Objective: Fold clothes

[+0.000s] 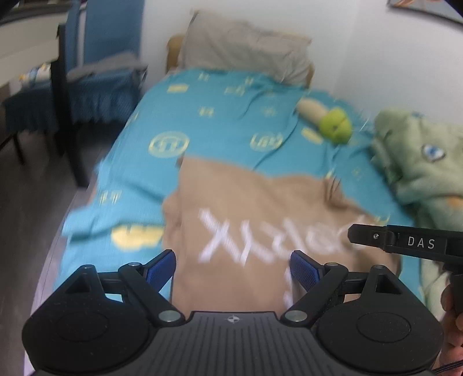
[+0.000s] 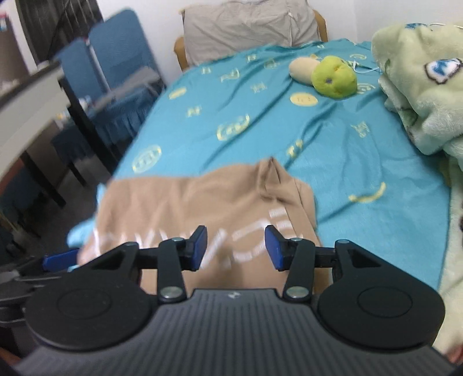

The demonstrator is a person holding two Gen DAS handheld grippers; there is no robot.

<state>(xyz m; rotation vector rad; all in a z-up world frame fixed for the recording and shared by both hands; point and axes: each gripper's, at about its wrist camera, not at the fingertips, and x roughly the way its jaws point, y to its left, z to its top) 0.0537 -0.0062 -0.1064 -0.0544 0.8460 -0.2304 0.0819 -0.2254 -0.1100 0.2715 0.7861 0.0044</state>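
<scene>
A bed (image 2: 332, 150) fills most of both views, covered by a teal sheet (image 1: 220, 121) printed with yellow emblems and rumpled into soft creases. It stands against a white wall (image 1: 361, 43), with a grey-beige pillow (image 2: 249, 26) propped at the far end. To the left are blue chairs (image 2: 115, 57) with skirted seat covers and the edge of a pale table (image 2: 29, 95); the floor there is dark.

Along the bed's right side lies a heap of pale green fleece blanket (image 2: 425, 95) with a cartoon eye on it, cut off by the frame. Beside it, near the pillow end, rests a green and cream plush toy (image 2: 330, 75).

The tan garment (image 2: 208, 202) with white lettering lies on the near part of the sheet, partly folded, one corner bunched up in a peak. The left wrist view is smeared, so the lettering cannot be read.

The left gripper (image 1: 233, 269) hangs over the garment with its blue pads spread wide and nothing between them. The right gripper (image 2: 235, 247) is above the lettering, pads roughly half apart and seemingly clear of the cloth.
</scene>
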